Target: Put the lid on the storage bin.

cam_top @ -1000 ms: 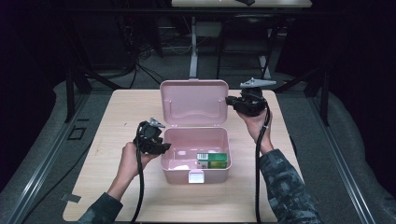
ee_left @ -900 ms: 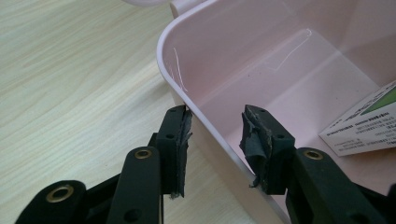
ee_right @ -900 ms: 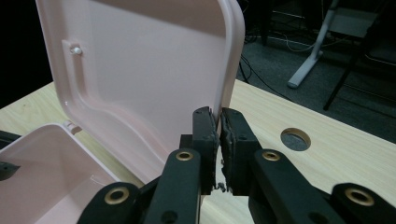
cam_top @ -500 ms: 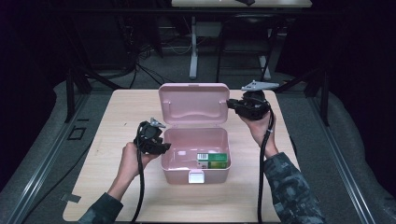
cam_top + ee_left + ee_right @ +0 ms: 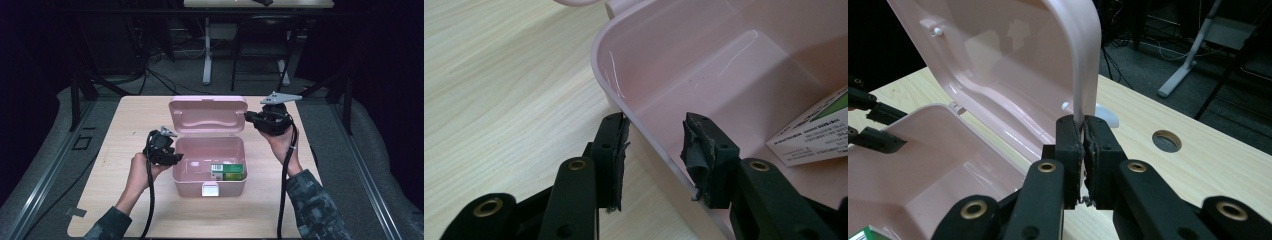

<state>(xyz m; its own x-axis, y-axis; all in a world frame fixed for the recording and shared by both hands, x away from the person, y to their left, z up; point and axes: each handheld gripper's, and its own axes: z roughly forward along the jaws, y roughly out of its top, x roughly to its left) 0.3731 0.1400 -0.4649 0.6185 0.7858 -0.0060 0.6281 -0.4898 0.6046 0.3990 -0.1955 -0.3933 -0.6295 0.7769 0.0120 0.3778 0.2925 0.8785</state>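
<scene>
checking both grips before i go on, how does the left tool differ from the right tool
The left tool straddles the side wall of the pink box, one pad outside and one inside, with a gap at the inner pad; the right tool is pinched shut on the lid edge. The left points down at the box's low left wall; the right reaches level to the raised lid. Both have black jaws and work the same box.
</scene>
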